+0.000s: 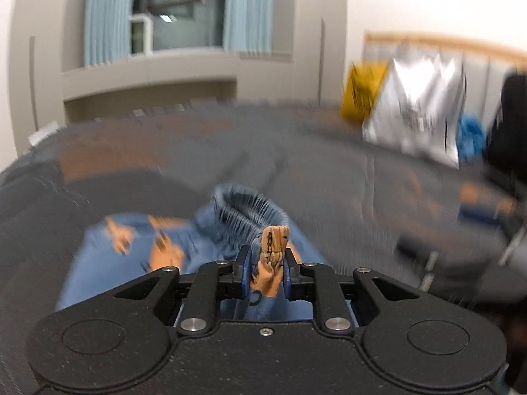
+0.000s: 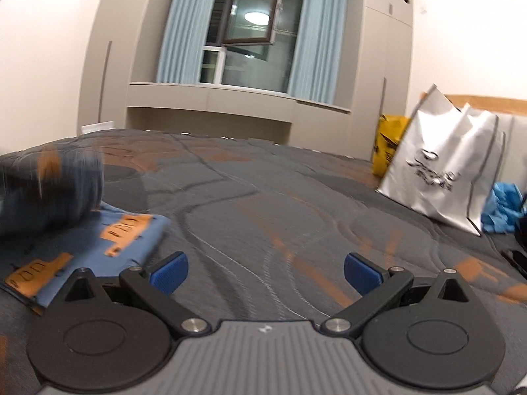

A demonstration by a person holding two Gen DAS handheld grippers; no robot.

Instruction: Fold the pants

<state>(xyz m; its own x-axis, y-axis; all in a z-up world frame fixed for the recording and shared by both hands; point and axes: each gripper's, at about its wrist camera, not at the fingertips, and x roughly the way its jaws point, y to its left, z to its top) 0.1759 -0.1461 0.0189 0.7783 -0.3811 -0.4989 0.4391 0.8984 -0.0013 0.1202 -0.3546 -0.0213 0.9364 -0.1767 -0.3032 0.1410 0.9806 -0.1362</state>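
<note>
Pants (image 1: 138,256), blue with orange printed patches, lie on a grey quilted bed (image 2: 296,204). The left gripper (image 1: 266,263) has its jaws nearly closed on a bunched fold of the fabric beside the gathered elastic waistband (image 1: 250,210). The right gripper (image 2: 265,271) hovers over bare bedding just beside the pants' edge, jaws spread wide and holding nothing.

The left view is smeared by motion, so how many layers are pinched is hard to say. The risk, as I judge it, is that a thick, uneven bunch slips from the jaws mid-carry, or that one-handed dragging skews the fold and leaves the legs misaligned.

Farther up the bed, near the wooden headboard (image 2: 487,103), stand a silver-white shopping bag (image 2: 441,164), a yellow bag (image 2: 388,141) and something blue and crumpled (image 2: 504,210). All sit well apart from the pants; nothing blocks the fold.
</note>
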